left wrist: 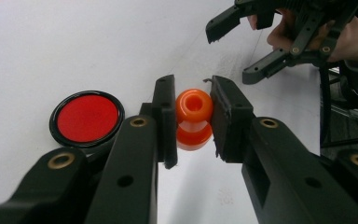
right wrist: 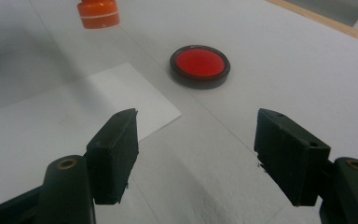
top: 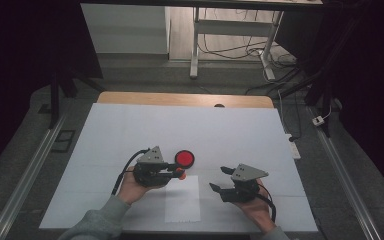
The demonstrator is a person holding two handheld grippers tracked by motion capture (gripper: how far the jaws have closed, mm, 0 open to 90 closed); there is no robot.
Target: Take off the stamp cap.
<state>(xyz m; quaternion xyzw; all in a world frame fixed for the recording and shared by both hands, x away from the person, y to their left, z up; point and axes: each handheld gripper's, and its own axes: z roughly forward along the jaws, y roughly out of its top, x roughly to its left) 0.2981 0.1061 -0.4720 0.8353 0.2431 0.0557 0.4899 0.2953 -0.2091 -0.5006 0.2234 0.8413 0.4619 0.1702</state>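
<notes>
An orange spool-shaped knob (left wrist: pixel 194 119) stands between the jaws of my left gripper (left wrist: pixel 192 93), which is shut on it just above the white table cover. From above, the left gripper (top: pixel 179 173) points right with the orange knob (top: pixel 180 173) at its tips. A red round pad with a black rim (top: pixel 184 158) lies just beyond it, and shows again as the red pad (left wrist: pixel 87 118) and the red pad (right wrist: pixel 199 65). My right gripper (top: pixel 217 178) hovers open to the right, nothing between its jaws. Its own view has the right gripper (right wrist: pixel 196 135) facing the pad and the orange knob (right wrist: pixel 98 14).
A white sheet of paper (top: pixel 182 199) lies on the table cover between the two hands, near the front edge. The table's wooden edge (top: pixel 185 99) shows at the back. Beyond it are desk legs and cables on the floor.
</notes>
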